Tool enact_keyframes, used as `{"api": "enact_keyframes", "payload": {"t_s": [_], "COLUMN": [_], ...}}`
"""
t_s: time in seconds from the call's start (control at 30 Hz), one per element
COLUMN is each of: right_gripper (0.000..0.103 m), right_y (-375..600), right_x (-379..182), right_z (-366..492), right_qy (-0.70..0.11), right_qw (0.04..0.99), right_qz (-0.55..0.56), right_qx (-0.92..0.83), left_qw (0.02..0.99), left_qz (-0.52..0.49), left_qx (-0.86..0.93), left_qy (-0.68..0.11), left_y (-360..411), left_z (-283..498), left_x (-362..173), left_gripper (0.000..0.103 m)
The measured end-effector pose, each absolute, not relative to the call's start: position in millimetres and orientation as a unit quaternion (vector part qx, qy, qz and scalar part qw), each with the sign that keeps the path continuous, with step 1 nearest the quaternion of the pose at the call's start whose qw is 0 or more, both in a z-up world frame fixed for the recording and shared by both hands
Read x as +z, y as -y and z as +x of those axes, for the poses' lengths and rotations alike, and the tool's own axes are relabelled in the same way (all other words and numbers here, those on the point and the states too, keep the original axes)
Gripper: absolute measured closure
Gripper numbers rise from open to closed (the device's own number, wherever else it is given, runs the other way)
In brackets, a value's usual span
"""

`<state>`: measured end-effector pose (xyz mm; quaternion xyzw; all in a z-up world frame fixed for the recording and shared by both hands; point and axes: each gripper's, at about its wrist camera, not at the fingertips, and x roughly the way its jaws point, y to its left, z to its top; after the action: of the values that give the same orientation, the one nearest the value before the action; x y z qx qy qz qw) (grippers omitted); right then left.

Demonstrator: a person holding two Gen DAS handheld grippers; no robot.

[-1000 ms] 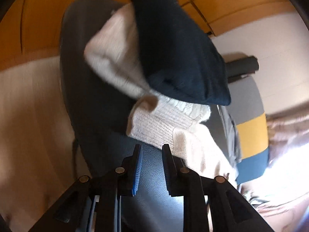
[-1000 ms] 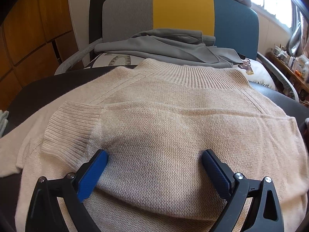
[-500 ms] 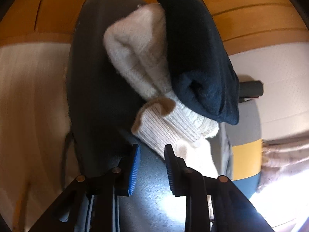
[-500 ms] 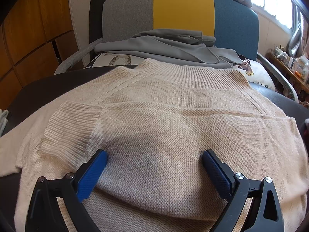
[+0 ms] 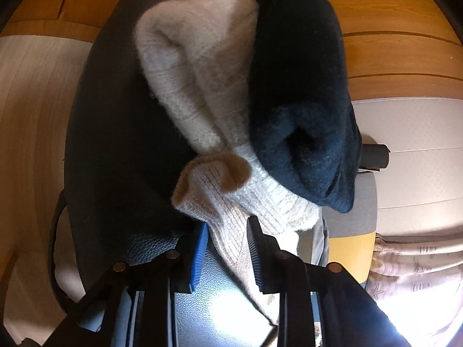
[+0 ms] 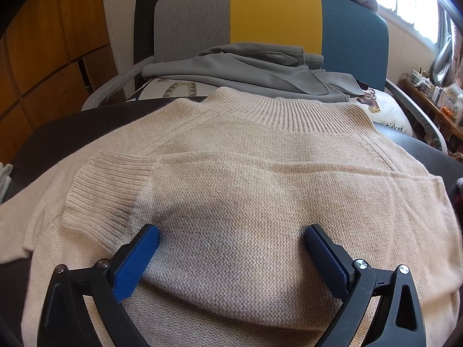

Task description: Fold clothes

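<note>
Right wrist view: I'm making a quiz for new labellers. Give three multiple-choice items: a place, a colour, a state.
1. Where is the grey garment?
A. on the chair, beyond the sweater
B. on the floor
C. in a drawer
2. The chair back's middle stripe is:
A. red
B. yellow
C. green
3. The right gripper is:
A. shut on the collar
B. shut, empty
C. open over the sweater
Answers: 1 A, it lies on the seat behind the sweater; 2 B, yellow sits between grey and blue; 3 C, its fingers stand wide apart over the knit.
</note>
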<state>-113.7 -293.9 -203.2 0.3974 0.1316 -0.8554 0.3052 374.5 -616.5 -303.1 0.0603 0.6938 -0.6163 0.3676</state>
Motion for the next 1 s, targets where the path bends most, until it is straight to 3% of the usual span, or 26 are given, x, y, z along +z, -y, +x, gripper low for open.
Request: {"api": "enact_keyframes", "payload": {"t_s": [0.63, 0.73, 0.83, 1.0], "right_gripper": [0.000, 0.000, 0.000, 0.000], "right_y": [293.2, 293.7, 294.1, 291.8], "right_x": [-203.2, -202.9, -202.9, -202.5], "right_z": [-117.1, -115.7, -115.3, -116.0], "right_qy": [-0.121, -0.123, -0.123, -0.121], "right_qw": [0.316, 0.315, 0.314, 0.316], "right_qz": [0.400, 0.399, 0.399, 0.400], "right_qx": [-0.852, -0.852, -0.853, -0.852], "left_qw": [0.366, 0.352, 0.353, 0.364], "left_qz": [0.030, 0.044, 0.046, 0.041], "left_qx": [-0.610, -0.627, -0.634, -0.664], "left_qy": [-0.702, -0.693, -0.687, -0.652], "left_y": [618.6, 620.4, 619.3, 617.1], "left_z": [343.4, 330.0, 322.5, 314.3], "left_x": [-304.4, -302.1, -301.8, -287.4], "left_gripper": [0.075, 0.081, 0.097, 0.098]}}
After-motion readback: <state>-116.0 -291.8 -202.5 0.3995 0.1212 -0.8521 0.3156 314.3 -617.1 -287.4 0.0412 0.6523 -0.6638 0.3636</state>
